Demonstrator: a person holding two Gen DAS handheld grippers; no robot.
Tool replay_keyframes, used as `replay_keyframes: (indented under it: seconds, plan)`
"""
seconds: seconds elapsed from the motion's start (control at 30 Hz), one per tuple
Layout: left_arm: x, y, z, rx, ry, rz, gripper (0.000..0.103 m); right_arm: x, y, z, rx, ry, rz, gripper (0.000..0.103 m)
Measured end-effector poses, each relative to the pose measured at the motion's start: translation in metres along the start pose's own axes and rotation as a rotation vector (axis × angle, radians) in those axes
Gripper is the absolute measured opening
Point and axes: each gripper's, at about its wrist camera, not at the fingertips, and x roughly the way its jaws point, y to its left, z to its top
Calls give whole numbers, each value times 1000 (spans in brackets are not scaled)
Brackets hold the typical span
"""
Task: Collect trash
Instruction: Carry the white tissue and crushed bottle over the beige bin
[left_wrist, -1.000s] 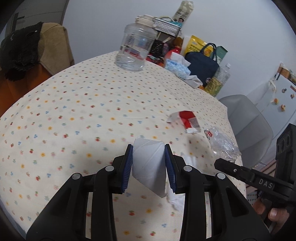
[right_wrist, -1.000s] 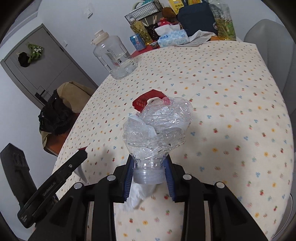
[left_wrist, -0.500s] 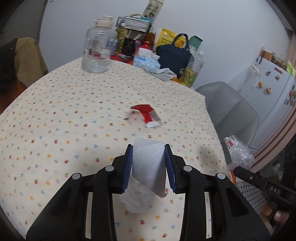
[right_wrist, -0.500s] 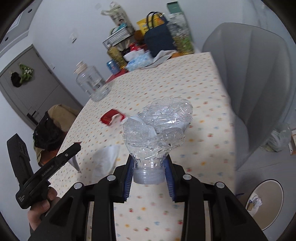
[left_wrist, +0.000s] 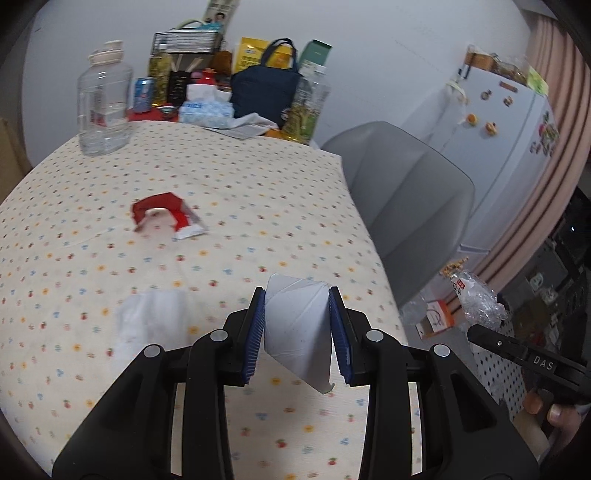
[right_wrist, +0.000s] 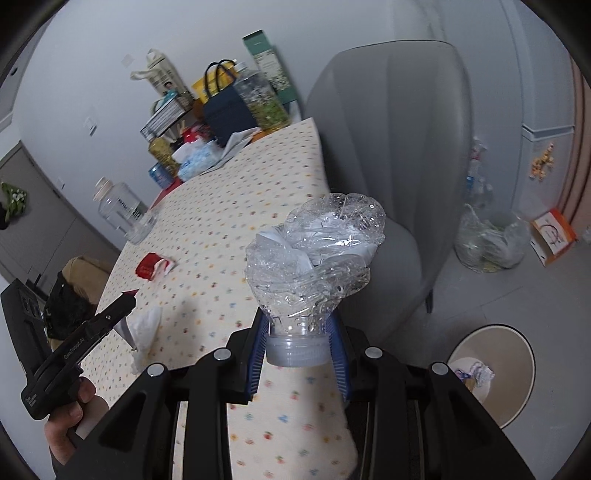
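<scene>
My left gripper (left_wrist: 297, 332) is shut on a folded white paper piece (left_wrist: 295, 332), held above the table's right front corner. My right gripper (right_wrist: 297, 347) is shut on the neck of a crushed clear plastic bottle (right_wrist: 314, 258), out past the table edge. In the left wrist view that bottle (left_wrist: 476, 299) shows at the right with the other gripper body. A crumpled white tissue (left_wrist: 151, 325) and a red and white wrapper (left_wrist: 166, 214) lie on the dotted tablecloth (left_wrist: 240, 184). An open round bin (right_wrist: 491, 373) with trash inside stands on the floor at lower right.
A grey chair (right_wrist: 388, 155) stands by the table's right side. At the far end are a big clear jug (left_wrist: 105, 110), a navy bag (left_wrist: 266, 92), a tissue pack and jars. A clear bag of bottles (right_wrist: 487, 240) and an orange box (right_wrist: 552, 236) sit on the floor, near a white fridge (left_wrist: 495, 129).
Both grippers swung right toward the table's edge, keeping their loads. The bottle now hangs off the table near the chair, and the floor bin has come fuller into view.
</scene>
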Motion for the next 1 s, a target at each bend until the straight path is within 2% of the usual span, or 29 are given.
replay_keyframes:
  seconds: [0.37, 0.73, 1.0]
  plan:
    - [23, -72, -7, 125, 46, -81, 34, -28, -72, -15, 92, -28, -128, 32]
    - [54, -140, -21, 238, 121, -134, 34, -35, -142, -41, 204, -10, -205, 32]
    - [77, -174, -35, 294, 177, -150, 34, -28, -181, -58, 259, 18, -238, 32]
